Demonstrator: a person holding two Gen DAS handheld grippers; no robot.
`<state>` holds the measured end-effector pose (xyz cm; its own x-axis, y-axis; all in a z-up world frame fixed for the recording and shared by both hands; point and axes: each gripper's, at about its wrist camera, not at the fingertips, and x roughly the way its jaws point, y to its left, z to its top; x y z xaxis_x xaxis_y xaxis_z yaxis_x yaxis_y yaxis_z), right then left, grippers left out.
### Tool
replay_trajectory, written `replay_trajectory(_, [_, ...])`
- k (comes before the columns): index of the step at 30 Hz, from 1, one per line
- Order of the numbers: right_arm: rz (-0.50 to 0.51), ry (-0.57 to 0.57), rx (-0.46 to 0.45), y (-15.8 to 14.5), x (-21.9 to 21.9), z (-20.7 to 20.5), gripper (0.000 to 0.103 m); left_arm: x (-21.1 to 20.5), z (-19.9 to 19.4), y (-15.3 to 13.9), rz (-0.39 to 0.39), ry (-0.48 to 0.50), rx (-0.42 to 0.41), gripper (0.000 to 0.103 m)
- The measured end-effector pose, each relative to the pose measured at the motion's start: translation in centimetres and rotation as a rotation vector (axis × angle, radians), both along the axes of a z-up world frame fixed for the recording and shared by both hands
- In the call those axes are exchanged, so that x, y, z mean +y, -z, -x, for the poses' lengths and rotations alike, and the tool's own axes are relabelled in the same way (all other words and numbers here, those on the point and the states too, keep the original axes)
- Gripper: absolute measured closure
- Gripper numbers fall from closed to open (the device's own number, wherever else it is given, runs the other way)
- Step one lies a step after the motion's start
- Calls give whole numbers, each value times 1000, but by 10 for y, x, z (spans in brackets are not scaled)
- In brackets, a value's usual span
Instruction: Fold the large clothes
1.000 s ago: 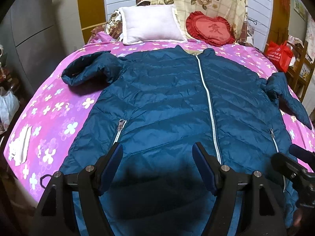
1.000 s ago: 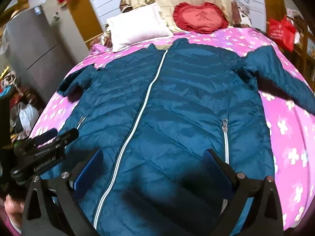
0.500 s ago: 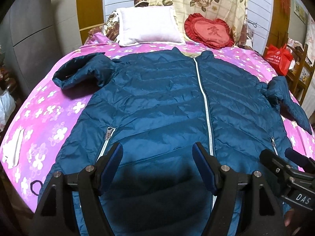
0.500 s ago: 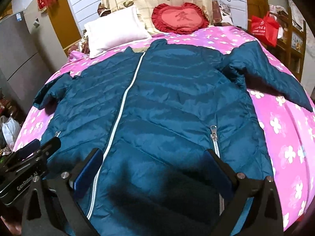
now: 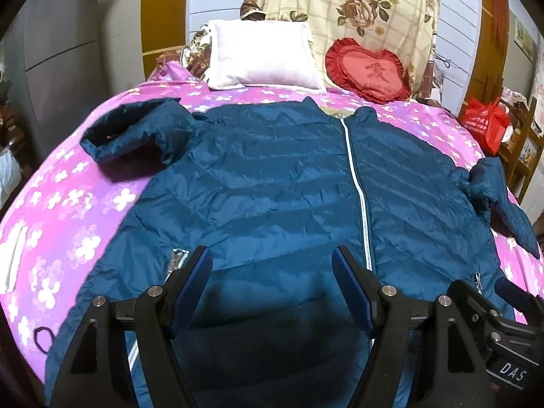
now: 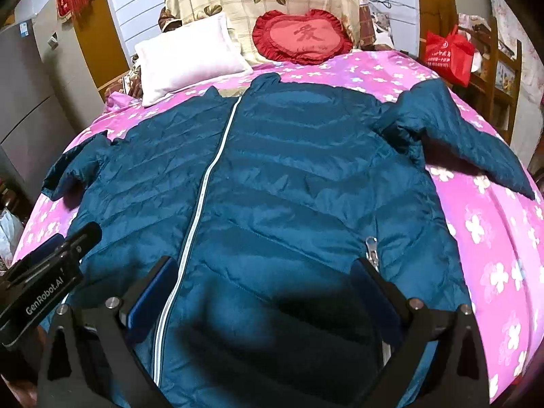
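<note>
A dark teal quilted puffer jacket [image 5: 272, 183] lies front up and zipped on the bed, collar toward the pillows; it also shows in the right wrist view [image 6: 289, 183]. Its left sleeve [image 5: 136, 132] is bunched near the shoulder. Its right sleeve [image 6: 469, 142] stretches out to the right. My left gripper [image 5: 272, 265] is open and empty above the jacket's lower left front. My right gripper [image 6: 265, 272] is open and empty above the lower right front. Each gripper shows at the edge of the other's view.
The bed has a pink flowered sheet [image 5: 68, 204]. A white pillow [image 5: 261, 54] and a red heart cushion [image 5: 367, 71] lie at the head. A red bag [image 5: 486, 122] sits on wooden furniture at right. A grey cabinet [image 6: 23, 102] stands at left.
Both grippers have drawn back and lifted, so more of the jacket and the headboard area shows. Both stay open and empty. The jacket has not moved.
</note>
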<state>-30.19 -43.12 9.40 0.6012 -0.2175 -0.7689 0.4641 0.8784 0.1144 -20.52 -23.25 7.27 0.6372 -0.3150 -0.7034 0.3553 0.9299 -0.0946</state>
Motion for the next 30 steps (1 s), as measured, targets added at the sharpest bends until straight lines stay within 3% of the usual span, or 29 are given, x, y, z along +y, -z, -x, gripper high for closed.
replay_trajectory(9, [44,-13,39,9,10,-20,0,5,-5,8,-5,1,-30,50])
replay_trajectory(30, [41,-44,48,23,17,-43,0,17,-24,16,18,-22,6,50])
